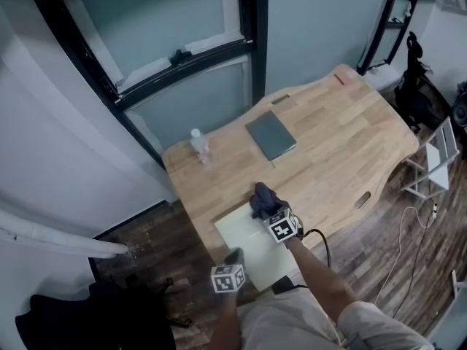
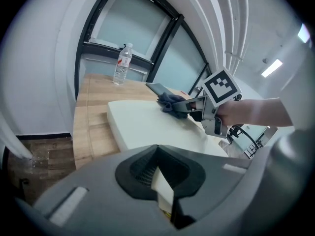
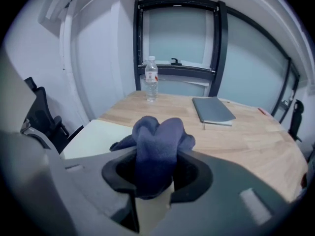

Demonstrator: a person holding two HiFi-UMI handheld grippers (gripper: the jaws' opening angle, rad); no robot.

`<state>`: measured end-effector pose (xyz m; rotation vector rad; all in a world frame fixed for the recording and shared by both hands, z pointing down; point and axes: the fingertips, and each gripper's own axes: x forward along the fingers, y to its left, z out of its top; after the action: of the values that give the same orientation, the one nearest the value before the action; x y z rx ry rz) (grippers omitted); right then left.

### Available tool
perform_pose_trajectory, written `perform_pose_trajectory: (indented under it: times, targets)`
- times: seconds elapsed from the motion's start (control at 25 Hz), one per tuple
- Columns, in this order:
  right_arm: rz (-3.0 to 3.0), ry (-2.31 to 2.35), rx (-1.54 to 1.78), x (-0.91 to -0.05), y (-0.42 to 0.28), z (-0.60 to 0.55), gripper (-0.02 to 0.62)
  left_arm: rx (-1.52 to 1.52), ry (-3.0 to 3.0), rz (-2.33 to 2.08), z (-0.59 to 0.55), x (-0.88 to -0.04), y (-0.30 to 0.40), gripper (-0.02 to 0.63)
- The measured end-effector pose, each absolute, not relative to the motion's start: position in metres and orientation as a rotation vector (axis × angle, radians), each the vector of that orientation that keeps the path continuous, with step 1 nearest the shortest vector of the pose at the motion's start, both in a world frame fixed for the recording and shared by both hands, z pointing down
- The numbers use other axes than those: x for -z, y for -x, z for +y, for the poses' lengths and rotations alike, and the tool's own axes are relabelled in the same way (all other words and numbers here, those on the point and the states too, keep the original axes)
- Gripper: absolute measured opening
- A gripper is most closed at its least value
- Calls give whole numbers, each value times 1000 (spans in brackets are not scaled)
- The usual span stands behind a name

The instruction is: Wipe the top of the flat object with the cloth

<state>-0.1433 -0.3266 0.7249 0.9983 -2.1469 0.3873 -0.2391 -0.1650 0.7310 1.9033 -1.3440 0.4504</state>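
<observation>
so, by my reading the wiping step is in hand: the cloth (image 3: 158, 139) sits on the far part of the pale flat object (image 1: 244, 238), and most of that top lies bare toward six o'clock. nearest, the left gripper (image 2: 162, 183) has its jaws drawn almost together on a pale sliver, seemingly the flat object's near edge, steadying it. just beyond, at one o'clock from it, the right gripper (image 3: 155, 178) has its jaws clamped narrowly on the bunched dark blue cloth, which bulges up above them. the next move calls for dragging the cloth toward six o'clock under steady downward press, with the left holding the flat object from sliding on the table (image 1: 343, 137). farther off, well apart, lie a grey notebook (image 1: 271, 135) at twelve o'clock and a bottle (image 1: 198, 146) at eleven.
</observation>
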Motion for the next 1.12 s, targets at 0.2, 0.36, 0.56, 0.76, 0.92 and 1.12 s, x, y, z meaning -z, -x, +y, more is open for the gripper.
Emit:
perform_pose_trajectory:
  times: [0.2, 0.36, 0.56, 0.76, 0.92, 1.12]
  targets:
    - [-2116, -1085, -380, -723, 136, -317, 144, -434, -1904, -1340, -167, -731, 238, 8]
    - [-2121, -1085, -404, -725, 144, -295, 144, -438, -1917, -1335, -167, -732, 238, 8]
    - [-2122, -1073, -398, -725, 163, -271, 144, -419, -1933, -1289, -168, -732, 234, 8]
    - [-2105, -1056, -375, -722, 179, -262, 144, -366, -1942, -1260, -170, -729, 232, 8]
    - [-2082, -1050, -332, -722, 189, -256, 144, -353, -1980, -1233, -170, -730, 228, 8]
    - [-2060, -1036, -284, -722, 202, -249, 144, -355, -2038, -1208, -172, -731, 226, 8]
